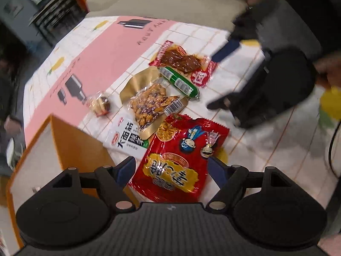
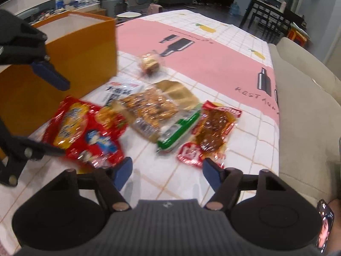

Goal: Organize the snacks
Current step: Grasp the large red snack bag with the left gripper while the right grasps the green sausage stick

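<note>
Left wrist view: left gripper (image 1: 171, 167) spread, nothing pinched; large red snack bag (image 1: 179, 160) lies between its fingers without visible contact.
Snack cluster: white packet (image 1: 127, 137) at 11 o'clock of the red bag; gold-backed pouch (image 1: 149, 104) and green sausage stick (image 1: 180, 82) toward 12 o'clock.
Box: orange box (image 1: 70, 140), top uncovered, at 9 o'clock, just beside the white packet.
Right wrist view: right gripper (image 2: 167, 170) spread, empty, above bare tablecloth (image 2: 213, 64).
Nearest item: red-edged dried-meat pack (image 2: 213, 128) at 1 o'clock of the fingers.
Outlier: small round wrapped snack (image 2: 150, 64) apart, at 12 o'clock.
Handling judgement: red bag probably light, puffy, slippery film, contents brittle; pinch a crimped edge seam rather than the belly.
</note>
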The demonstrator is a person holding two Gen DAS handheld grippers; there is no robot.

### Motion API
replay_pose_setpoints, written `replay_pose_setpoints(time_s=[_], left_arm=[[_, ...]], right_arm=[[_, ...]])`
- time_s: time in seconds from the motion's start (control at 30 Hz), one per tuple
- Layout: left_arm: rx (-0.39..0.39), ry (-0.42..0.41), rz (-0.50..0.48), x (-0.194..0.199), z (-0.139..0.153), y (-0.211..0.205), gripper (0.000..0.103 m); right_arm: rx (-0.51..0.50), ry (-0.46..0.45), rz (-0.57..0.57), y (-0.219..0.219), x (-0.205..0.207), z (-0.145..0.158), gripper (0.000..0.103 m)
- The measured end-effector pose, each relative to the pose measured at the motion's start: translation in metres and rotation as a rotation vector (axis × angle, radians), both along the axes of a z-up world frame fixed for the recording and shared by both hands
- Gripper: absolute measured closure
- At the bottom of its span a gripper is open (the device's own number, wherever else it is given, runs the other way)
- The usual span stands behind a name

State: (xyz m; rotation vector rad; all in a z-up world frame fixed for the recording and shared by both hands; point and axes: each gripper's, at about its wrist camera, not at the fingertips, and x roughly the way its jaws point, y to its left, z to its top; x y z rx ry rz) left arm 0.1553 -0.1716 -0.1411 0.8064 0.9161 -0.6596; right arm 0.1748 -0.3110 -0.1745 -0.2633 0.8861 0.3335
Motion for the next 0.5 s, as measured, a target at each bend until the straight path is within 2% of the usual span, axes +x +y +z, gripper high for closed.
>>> replay_pose_setpoints(time_s=[0.17, 0.2, 0.3, 0.5], left_arm=[[0.045, 0.011, -0.072, 0.009, -0.013, -0.006, 0.013], [0.044, 0.020, -0.073, 0.012, -0.015, -0.007, 0.009], [0.022, 0.069, -0.046, 0.022, -0.015, -0.010, 0.008], [0.001, 0.159, 0.014, 0.035, -0.020, -0.014, 0.006]], right_arm=[[0.062, 0.014, -0.053, -0.004, 0.026, -0.002, 0.041], [0.078, 0.016, -0.063, -0.004, 0.031, -0.002, 0.043], [0.106, 0.029, -0.092, -0.003, 0.044, -0.004, 0.048], [0.140, 0.074, -0.114, 0.000, 0.059, -0.014, 0.063]])
